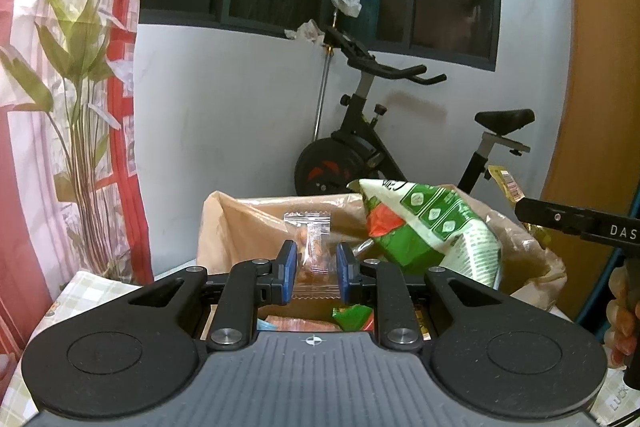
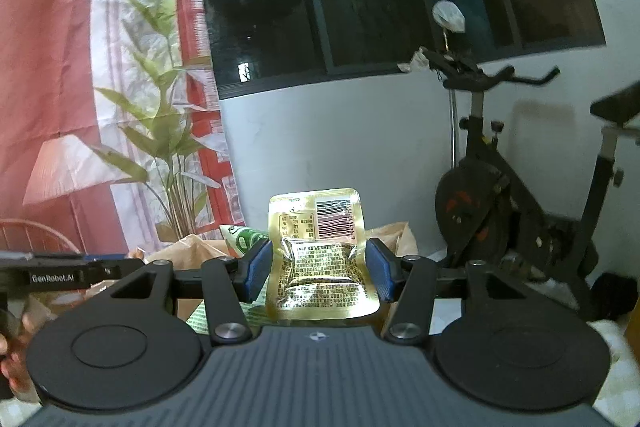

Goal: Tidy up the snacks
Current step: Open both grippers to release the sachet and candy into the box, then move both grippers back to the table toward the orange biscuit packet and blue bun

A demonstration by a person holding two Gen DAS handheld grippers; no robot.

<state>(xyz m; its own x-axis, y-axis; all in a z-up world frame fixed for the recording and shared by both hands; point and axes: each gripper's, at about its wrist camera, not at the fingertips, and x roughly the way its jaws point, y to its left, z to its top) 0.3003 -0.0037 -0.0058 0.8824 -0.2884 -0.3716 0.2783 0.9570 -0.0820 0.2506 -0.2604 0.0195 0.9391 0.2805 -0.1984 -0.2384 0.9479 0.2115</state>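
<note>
Looks about midway: the brown paper bag (image 1: 248, 227) on the tabletop is already loaded with a big green snack bag (image 1: 424, 227), while a gold pouch (image 2: 320, 259) and a small clear packet (image 1: 314, 247) are gripped in the right and left jaws above it, not yet dropped in.

clear packet (image 1: 313, 247) upright, gold pouch (image 2: 320, 259) upright

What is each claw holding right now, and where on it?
Left claw: a clear snack packet, pinched across its lower half. Right claw: a gold packet, gripped by its side edges.
</note>
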